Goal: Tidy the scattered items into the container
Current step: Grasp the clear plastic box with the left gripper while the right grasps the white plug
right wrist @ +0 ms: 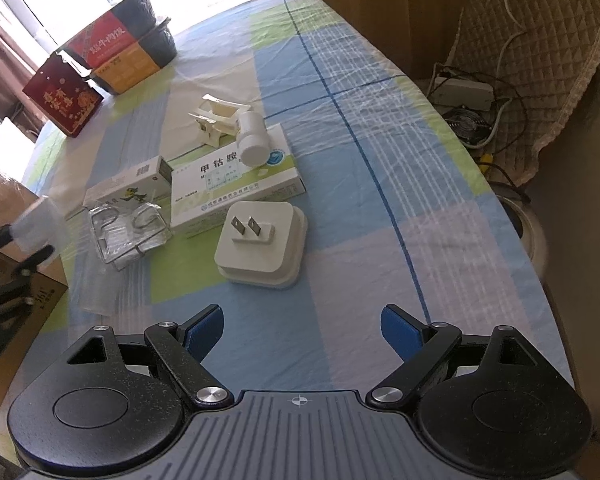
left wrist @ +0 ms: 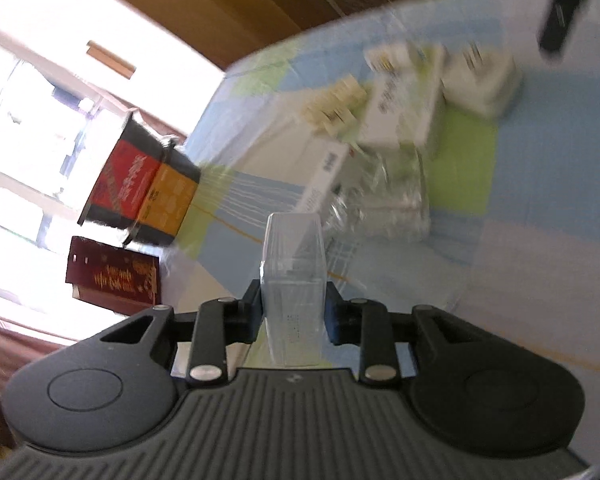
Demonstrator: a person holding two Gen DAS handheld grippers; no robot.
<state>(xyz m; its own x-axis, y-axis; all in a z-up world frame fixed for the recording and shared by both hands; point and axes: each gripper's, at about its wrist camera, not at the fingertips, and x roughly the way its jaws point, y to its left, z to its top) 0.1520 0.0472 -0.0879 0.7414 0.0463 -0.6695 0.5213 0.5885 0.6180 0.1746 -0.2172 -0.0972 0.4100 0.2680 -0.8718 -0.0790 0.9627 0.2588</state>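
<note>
On the table (right wrist: 380, 208) with the blue, green and white checked cloth lie six loose things in one bunch: one white plug adapter (right wrist: 260, 246) with its two metal prongs pointing up, one big white medicine box (right wrist: 236, 182), one smaller medicine box (right wrist: 128, 188), one white pill bottle (right wrist: 252, 140) lying on its side on the big box, one cream plastic clip (right wrist: 214, 120), and one see-through tray with wire loops (right wrist: 130, 232). At the far end stand two more boxes, one red and orange food box (right wrist: 116, 50) and one dark red box (right wrist: 62, 100).

The left gripper (left wrist: 294, 314) is squeezing one small clear plastic box (left wrist: 294, 272) between its fingers. The box looks see-through, tall and thin, with rounded corners. It is up in the air by the table's left edge, tipped sideways. In the right view it is a blurry pale shape above a brown cardboard box (right wrist: 4, 276) that stands beside the table.

The right gripper (right wrist: 302, 330) hangs over the near end of the table, just in front of the plug adapter. Its blue pads (right wrist: 206, 330) are spread wide apart and hold nothing.
</note>
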